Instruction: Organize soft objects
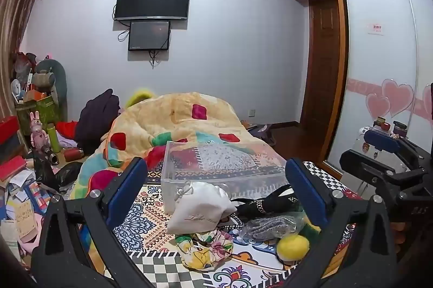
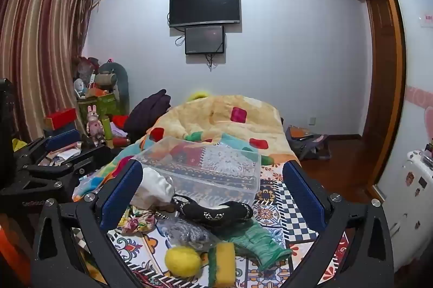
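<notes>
Soft items lie in a pile on the patterned bed cover. The left wrist view shows a white drawstring pouch (image 1: 201, 209), a floral cloth (image 1: 204, 248), a black patterned item (image 1: 266, 205), a grey knit in plastic (image 1: 272, 227) and a yellow ball (image 1: 292, 247). A clear plastic box (image 1: 216, 166) stands empty just behind them. My left gripper (image 1: 216, 190) is open above the pile. My right gripper (image 2: 212, 186) is open above the black item (image 2: 216, 212), yellow ball (image 2: 182, 261), sponge (image 2: 223, 263) and green cloth (image 2: 255, 240); the box (image 2: 205, 166) lies beyond.
A bunched yellow blanket (image 1: 178, 120) fills the far bed. Clutter of boxes, bottles and papers (image 1: 32, 152) lies on the left. A wardrobe with sliding doors (image 1: 379, 58) stands right. The right gripper's body shows in the left wrist view (image 1: 387, 163).
</notes>
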A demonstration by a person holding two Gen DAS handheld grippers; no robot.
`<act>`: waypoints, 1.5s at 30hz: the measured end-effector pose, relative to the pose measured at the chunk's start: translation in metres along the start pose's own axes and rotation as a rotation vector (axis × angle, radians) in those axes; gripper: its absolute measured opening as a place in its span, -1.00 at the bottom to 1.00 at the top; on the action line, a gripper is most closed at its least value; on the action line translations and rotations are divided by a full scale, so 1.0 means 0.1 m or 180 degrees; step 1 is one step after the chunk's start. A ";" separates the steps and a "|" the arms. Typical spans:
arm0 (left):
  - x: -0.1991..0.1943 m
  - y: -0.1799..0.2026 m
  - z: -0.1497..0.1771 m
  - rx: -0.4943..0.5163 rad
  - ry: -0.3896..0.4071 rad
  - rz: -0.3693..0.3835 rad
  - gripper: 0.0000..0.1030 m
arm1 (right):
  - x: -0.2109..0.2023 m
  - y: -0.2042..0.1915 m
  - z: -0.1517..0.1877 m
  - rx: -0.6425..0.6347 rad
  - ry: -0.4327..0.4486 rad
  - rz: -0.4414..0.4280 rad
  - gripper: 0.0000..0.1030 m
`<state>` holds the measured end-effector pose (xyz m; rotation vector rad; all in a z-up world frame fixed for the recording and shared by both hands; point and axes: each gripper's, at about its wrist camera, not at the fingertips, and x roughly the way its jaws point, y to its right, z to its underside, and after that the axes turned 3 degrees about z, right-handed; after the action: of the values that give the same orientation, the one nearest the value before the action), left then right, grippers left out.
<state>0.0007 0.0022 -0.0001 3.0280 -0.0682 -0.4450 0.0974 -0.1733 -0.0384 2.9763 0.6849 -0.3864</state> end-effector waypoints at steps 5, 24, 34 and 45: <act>0.01 -0.05 -0.01 0.0011 0.0014 -0.0009 1.00 | -0.01 0.01 0.00 0.0042 -0.0017 0.0000 1.00; -0.05 0.05 -0.01 0.0070 0.0059 0.0008 1.00 | 0.05 0.06 0.02 0.0090 -0.0114 -0.0051 1.00; -0.04 0.04 -0.01 0.0069 0.0056 0.0002 1.00 | 0.06 0.05 0.04 0.0099 -0.0122 -0.0059 1.00; -0.05 0.05 0.00 0.0068 0.0061 0.0004 1.00 | 0.05 0.06 0.03 0.0108 -0.0114 -0.0082 1.00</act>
<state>-0.0038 -0.0023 0.0018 3.0524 -0.0743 -0.4177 0.1038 -0.1764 -0.0424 2.9870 0.7210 -0.4565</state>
